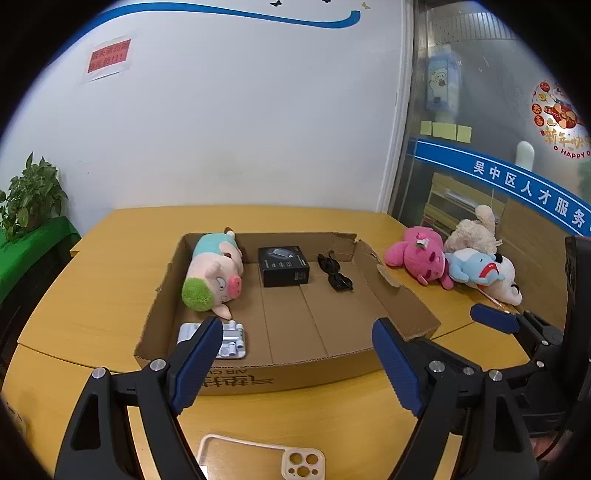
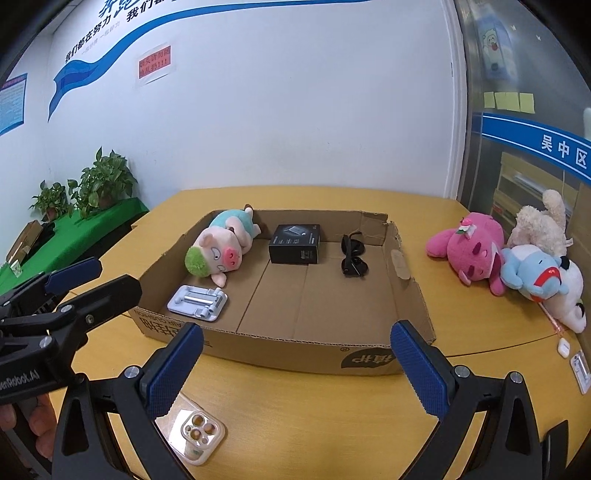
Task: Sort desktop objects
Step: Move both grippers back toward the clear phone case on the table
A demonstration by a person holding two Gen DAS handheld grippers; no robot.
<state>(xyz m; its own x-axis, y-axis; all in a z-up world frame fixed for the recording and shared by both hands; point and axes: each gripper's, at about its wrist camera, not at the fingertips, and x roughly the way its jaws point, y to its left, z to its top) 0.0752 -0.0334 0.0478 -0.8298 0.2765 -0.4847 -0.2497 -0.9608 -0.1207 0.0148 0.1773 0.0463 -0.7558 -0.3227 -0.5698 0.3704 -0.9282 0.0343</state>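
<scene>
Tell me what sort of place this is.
Probably an office or public service centre: slogan lettering on the wall, sticky notes on a glass partition, potted plants beside a wooden table.

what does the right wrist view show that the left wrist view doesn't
Only the right wrist view: a small white earbud case near the table's right edge, and blue wall lettering.
Only the left wrist view: a red New Year window sticker.
Both: the open cardboard tray holding a pig plush, black box, dark sunglasses and a white stand.
</scene>
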